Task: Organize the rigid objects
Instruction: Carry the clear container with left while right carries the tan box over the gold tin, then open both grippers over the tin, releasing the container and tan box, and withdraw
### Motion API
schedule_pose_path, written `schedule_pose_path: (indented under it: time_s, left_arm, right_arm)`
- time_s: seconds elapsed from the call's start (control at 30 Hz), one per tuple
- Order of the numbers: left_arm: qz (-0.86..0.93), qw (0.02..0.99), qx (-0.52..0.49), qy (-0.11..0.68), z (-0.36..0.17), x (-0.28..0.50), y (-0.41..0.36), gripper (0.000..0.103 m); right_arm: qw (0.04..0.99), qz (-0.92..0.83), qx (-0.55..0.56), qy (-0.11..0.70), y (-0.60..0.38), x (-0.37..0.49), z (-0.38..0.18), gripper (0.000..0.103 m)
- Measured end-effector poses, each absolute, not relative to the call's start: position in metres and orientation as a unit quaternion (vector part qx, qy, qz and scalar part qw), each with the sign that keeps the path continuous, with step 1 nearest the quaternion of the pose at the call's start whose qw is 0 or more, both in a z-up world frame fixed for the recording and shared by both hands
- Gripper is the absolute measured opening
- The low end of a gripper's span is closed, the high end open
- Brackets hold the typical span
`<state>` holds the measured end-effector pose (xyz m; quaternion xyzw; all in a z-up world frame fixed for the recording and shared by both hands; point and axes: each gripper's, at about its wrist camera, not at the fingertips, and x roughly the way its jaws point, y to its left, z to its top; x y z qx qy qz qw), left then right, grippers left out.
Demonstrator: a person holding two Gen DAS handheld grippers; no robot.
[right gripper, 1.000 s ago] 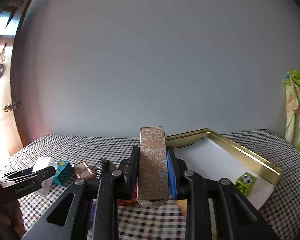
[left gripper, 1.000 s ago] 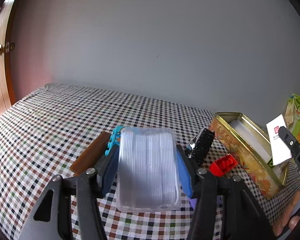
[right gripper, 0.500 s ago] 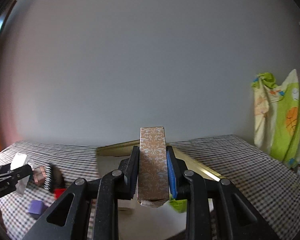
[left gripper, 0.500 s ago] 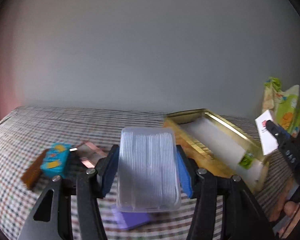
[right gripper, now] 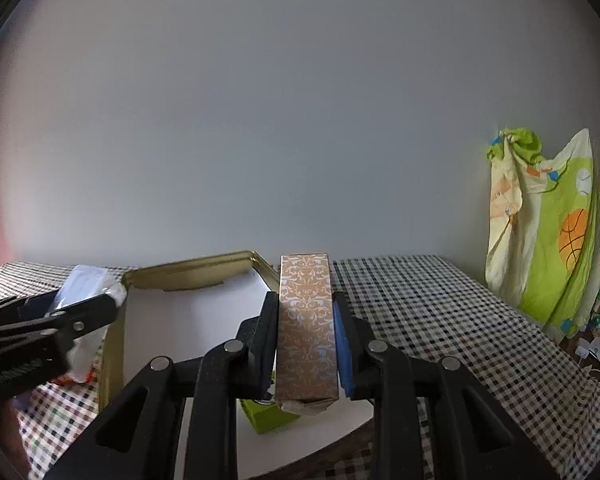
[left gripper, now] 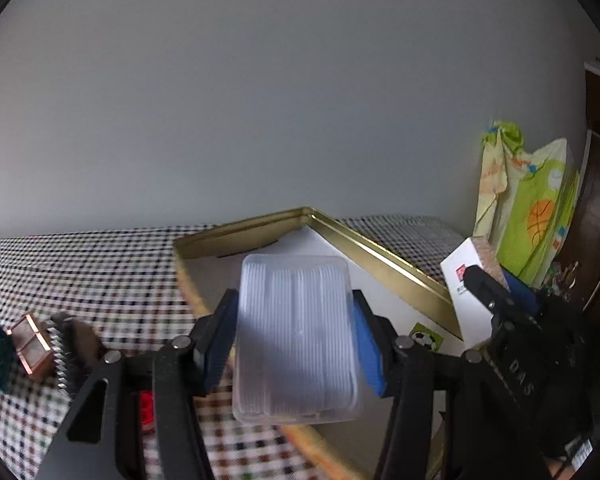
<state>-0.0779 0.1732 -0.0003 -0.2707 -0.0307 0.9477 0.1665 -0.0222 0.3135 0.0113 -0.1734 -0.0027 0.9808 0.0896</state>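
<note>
Hovering over the gold tin (left gripper: 384, 254), the left gripper (left gripper: 296, 344) pinches a clear case (left gripper: 296, 336); the right gripper (right gripper: 305, 344) clamps a patterned box (right gripper: 306, 328) beside it; crowded together above the tin, they risk colliding.

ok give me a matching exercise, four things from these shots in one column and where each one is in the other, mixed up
Things:
1. clear case
2. patterned box
3. green cube
4. red brick

Places:
a. on the checked cloth, outside the tin
b. between the left gripper's fingers
c. on the white floor of the gold tin
d. between the right gripper's fingers

Pairs: 1-b, 2-d, 3-c, 4-a
</note>
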Motion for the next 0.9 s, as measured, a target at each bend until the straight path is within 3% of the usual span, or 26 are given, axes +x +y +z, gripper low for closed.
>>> schedule_pose_path:
  time_s: [0.7, 0.9]
  left_arm:
    - [0.938, 0.169, -0.3, 0.023, -0.024, -0.095, 0.21, 0.054]
    - [0.946, 0.145, -0.288, 0.026, -0.017, -0.089, 0.206, 0.078]
  right_arm:
    - [0.076, 0.968, -0.236, 0.037, 0.331, -0.046, 0.003, 0.028]
    - [0.065, 0.97, -0.231, 0.044, 0.328, -0.044, 0.004, 0.029]
